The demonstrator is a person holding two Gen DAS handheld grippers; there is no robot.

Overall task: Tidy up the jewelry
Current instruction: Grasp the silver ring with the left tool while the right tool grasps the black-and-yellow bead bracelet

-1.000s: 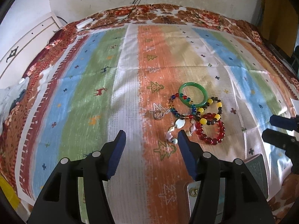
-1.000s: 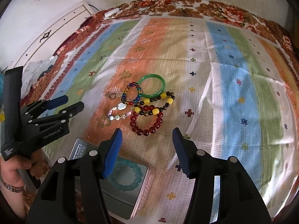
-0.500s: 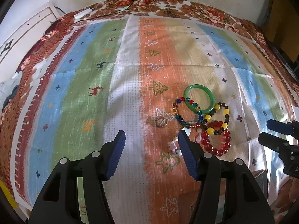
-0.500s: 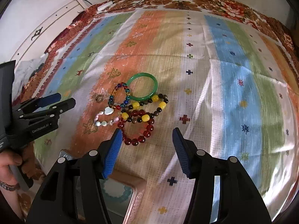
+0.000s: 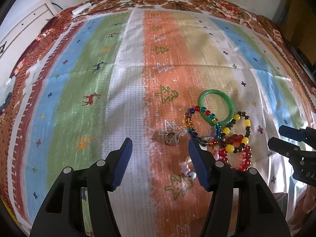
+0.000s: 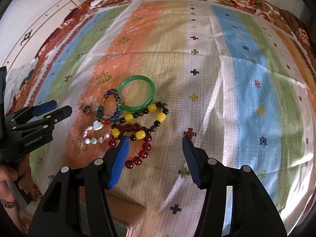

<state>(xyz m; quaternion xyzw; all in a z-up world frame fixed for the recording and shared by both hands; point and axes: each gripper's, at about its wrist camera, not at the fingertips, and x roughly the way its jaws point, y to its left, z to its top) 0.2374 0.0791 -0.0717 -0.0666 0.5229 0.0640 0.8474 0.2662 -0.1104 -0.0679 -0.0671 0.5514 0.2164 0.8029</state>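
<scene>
A pile of jewelry lies on the striped cloth: a green bangle (image 5: 216,106) (image 6: 137,92), a multicoloured bead bracelet (image 5: 199,124) (image 6: 108,106), a yellow-and-dark bead bracelet (image 5: 240,132) (image 6: 144,120), a red bead bracelet (image 5: 236,156) (image 6: 141,148), a pale shell bracelet (image 6: 94,132) and a small ring (image 5: 171,138) (image 6: 86,109). My left gripper (image 5: 160,154) is open and empty, with the ring just beyond its tips. My right gripper (image 6: 155,152) is open and empty over the red bracelet's near side.
The corner of a metal tin (image 6: 126,213) sits under the right gripper at the cloth's near edge. The right gripper shows at the right of the left wrist view (image 5: 292,144). White furniture (image 6: 39,25) stands at the far left. Cables (image 5: 122,4) lie at the far edge.
Both grippers have moved forward toward the jewelry pile, which now looks larger and closer. The tin has slid nearly out of sight beneath the right gripper. Both stay open.
</scene>
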